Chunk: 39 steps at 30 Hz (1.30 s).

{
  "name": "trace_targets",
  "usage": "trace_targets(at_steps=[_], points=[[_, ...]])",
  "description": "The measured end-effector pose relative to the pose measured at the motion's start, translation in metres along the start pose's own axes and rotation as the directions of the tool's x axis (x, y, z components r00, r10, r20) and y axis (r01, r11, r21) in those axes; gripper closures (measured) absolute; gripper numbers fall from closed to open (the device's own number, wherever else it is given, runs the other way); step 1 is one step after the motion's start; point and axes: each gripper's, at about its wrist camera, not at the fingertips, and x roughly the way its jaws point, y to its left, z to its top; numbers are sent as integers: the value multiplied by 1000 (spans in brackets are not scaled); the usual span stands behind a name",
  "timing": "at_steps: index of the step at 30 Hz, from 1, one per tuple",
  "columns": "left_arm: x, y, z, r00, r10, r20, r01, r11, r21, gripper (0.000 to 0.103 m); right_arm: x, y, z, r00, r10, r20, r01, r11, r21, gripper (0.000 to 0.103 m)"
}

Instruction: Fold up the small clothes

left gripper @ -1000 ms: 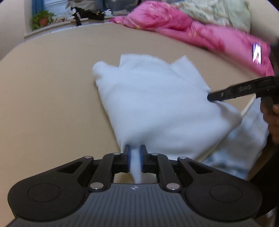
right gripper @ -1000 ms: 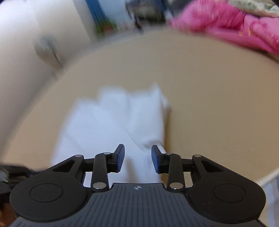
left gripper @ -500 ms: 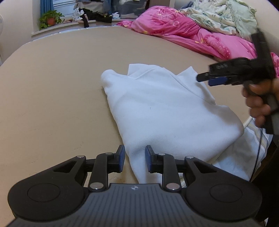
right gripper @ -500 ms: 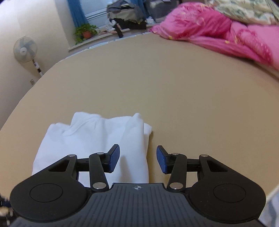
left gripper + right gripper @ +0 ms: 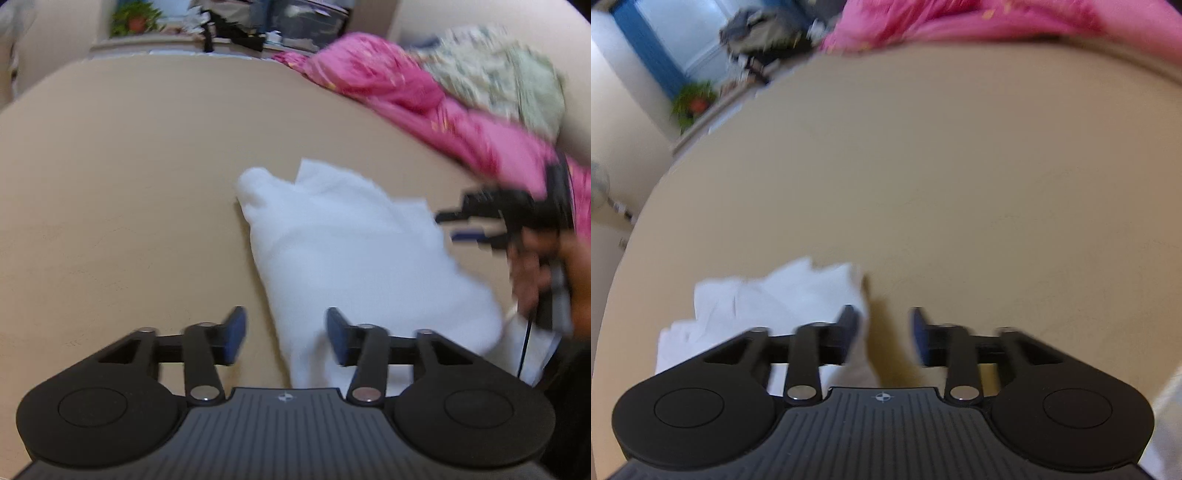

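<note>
left gripper (image 5: 283, 338) fingers opened, white garment (image 5: 354, 254) released

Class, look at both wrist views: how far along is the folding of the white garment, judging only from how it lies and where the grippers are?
Done: the white garment lies folded into a compact stack on the tan surface.
In hand: nothing. The left gripper has just been opening and its pads are clear of the cloth's near corner between them; the right gripper is open over bare surface beside the garment.
Left: possibly another fold or tidying; I cannot tell.
</note>
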Motion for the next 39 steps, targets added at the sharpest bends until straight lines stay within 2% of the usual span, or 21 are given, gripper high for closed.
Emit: trace_targets(at_steps=[2,4,5,8,11,14,15,16,17,18,19,21,23,27,30,32,33,35,36,37,39], points=[[4,11,13,999,-37,-1,37,997,-61,36,-12,-6,-1,997,74,9,-74,997,5,49],[16,20,25,998,-68,-19,65,992,-112,36,-10,-12,-7,983,169,-73,-170,985,-5,30],[26,25,29,995,-88,-39,82,987,-140,36,-7,-13,-12,972,197,-127,-200,980,-11,27],[66,39,35,980,-164,-115,132,960,-246,35,12,-18,-28,942,211,-262,-225,974,-23,26],[94,47,33,969,-220,-113,173,929,-327,35,12,-17,-34,941,222,-256,-243,969,-54,24],[107,43,35,963,-253,-94,209,918,-338,31,15,-16,-35,938,242,-248,-256,966,-26,39],[109,40,35,964,-252,-90,210,921,-329,31,17,-13,-36,929,270,-252,-281,960,-7,52],[111,38,34,967,-241,-85,204,928,-311,33,19,-11,-36,931,271,-245,-279,960,2,54],[111,35,35,972,-222,-82,189,936,-296,41,19,-7,-38,937,262,-233,-270,963,-4,57],[109,33,36,977,-197,-83,168,947,-275,63,21,-3,-39,939,259,-227,-269,963,-13,66],[107,32,39,976,-200,-84,171,947,-271,75,21,2,-41,940,265,-215,-274,961,-16,70],[93,25,52,979,-192,-63,171,955,-243,77,17,11,-40,947,266,-181,-275,961,-30,75],[70,12,71,991,-132,-13,129,981,-144,77,12,16,-38,941,307,-145,-311,950,-6,77],[20,24,113,986,-96,134,106,992,-73,77,9,51,-27,902,431,-29,-432,901,-40,79],[-9,51,143,971,-85,224,103,992,-68,74,4,84,-14,835,547,54,-542,836,-82,79],[-17,73,158,965,-67,252,87,994,-69,65,7,108,-6,798,596,83,-586,801,-122,78],[-15,86,162,967,-41,252,63,995,-81,53,10,116,-2,793,604,83,-592,795,-131,75],[-3,113,164,977,63,205,-37,991,-128,30,32,129,3,814,577,60,-569,815,-110,67],[3,127,161,978,147,149,-123,980,-157,34,42,130,5,843,536,48,-530,842,-95,56],[5,140,155,975,200,98,-180,965,-189,39,57,130,6,888,460,15,-457,885,-90,50],[-4,159,136,983,167,74,-143,954,-264,39,78,125,4,951,305,-46,-308,948,-79,50]])
